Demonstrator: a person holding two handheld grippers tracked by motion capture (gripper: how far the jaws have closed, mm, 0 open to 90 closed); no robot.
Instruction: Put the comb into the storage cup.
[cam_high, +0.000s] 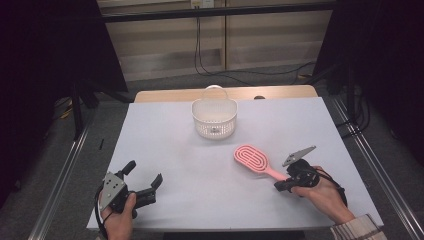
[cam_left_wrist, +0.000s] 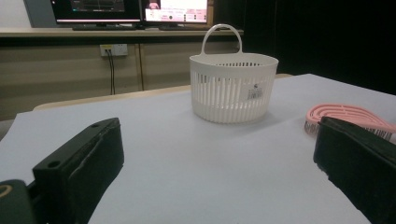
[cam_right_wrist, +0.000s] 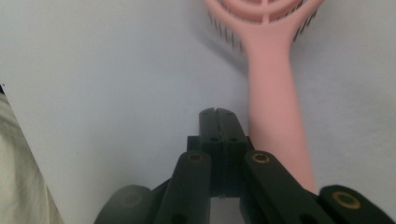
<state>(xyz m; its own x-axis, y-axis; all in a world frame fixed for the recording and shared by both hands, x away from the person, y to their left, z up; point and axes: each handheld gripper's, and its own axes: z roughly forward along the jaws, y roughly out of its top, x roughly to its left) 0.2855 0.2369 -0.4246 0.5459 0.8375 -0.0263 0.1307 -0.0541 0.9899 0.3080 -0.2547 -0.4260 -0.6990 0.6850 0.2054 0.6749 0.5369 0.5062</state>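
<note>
A pink hairbrush (cam_high: 252, 160) lies on the white table right of centre, its handle pointing toward the person's right hand. My right gripper (cam_high: 279, 185) rests by the handle's end. In the right gripper view its jaws (cam_right_wrist: 218, 116) are shut together with nothing between them, and the brush handle (cam_right_wrist: 275, 121) lies just to their right, outside the jaws. A white slatted basket (cam_high: 214, 117) with a loop handle stands upright at the back centre. My left gripper (cam_high: 144, 174) sits near the front left, open wide and empty, facing the basket (cam_left_wrist: 233, 86) and the brush (cam_left_wrist: 345, 116).
The white table top (cam_high: 175, 140) has a wooden strip along its far edge. Metal rails run along both sides of the table. Cables hang on the wall behind, and monitors (cam_left_wrist: 130, 9) sit on a far shelf.
</note>
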